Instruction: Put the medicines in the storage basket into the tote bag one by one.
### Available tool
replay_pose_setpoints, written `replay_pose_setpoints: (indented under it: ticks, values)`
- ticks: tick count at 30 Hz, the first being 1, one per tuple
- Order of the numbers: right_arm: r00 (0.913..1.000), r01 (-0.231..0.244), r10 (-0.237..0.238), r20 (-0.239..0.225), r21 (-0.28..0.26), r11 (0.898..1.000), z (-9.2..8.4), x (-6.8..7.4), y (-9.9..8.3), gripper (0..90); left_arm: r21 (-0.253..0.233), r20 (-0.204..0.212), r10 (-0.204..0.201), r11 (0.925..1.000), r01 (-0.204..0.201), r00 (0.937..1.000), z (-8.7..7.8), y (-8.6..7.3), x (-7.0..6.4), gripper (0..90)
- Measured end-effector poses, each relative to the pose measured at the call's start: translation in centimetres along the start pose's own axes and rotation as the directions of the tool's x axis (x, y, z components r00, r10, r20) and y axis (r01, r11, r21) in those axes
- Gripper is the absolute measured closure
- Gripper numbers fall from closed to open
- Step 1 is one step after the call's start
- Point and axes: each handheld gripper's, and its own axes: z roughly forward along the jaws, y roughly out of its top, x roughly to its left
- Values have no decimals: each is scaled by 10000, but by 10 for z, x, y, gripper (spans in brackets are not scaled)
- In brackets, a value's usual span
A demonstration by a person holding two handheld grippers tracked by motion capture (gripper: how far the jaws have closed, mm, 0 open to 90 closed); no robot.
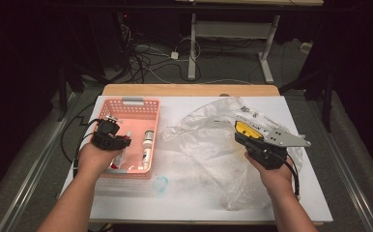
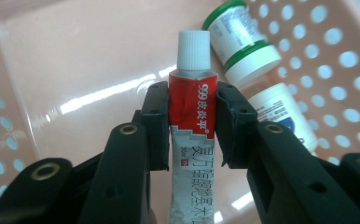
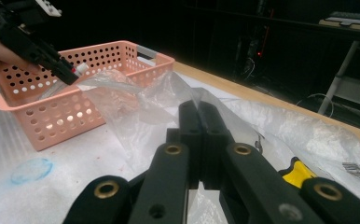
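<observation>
A pink perforated basket (image 1: 135, 104) sat on the left part of the white table (image 1: 184, 193), and a large crumpled clear plastic bag (image 1: 208, 145) sprawled over the middle and right, its near edge reaching almost to the basket's right wall. On the basket floor lay a white bottle with a green band (image 2: 243, 44) and, just beside it, a second white container with a blue label (image 2: 285, 112), both on their sides and close to the tube but not touching it. A faint blue ring mark (image 1: 161, 183) showed on the tabletop just in front of the basket, between the two forearms. Beyond the far table edge were a dark floor, loose cables and the legs of another desk. The left gripper (image 2: 192, 126) hung inside the basket, angled down toward its floor, the hand wrapped around its body from the near side. Its jaws were partly closed and pressed on both sides of a red and white ointment tube (image 2: 190, 107), gripping it on the red part just below the white cap (image 2: 194, 49), with the tube's printed tail running back between the jaws. In the right gripper view the tube's cap stood at about the basket's rim. The right gripper (image 3: 201, 140) was held low over the bag, pointing toward the basket, its jaws fully together and pinching a fold of the plastic film, which rose in a peak from the pinch.
</observation>
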Motion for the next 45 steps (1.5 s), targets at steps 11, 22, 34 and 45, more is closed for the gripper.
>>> replay_pose_setpoints:
  ticks: [11, 22, 34, 45]
  values:
    - [10000, 57, -57, 2, 24, 10000, 0, 1, 0, 900, -1851, 239, 173, 9826, -126, 9996, -18, -16, -14, 662]
    - [9999, 103, -103, -9, 45, 9999, 0, 3, -1, 900, -2764, 187, 246, 9609, -185, 9995, -21, -34, -22, 662]
    - [9999, 124, -124, -1, 127, 9998, 0, 3, -3, 900, -3565, 420, 303, 9342, -133, 9987, -20, -55, -31, 662]
    - [9998, 203, -203, 16, 136, 9997, 0, 5, -3, 900, -4146, 510, 291, 9100, -54, 9983, -24, -58, -30, 663]
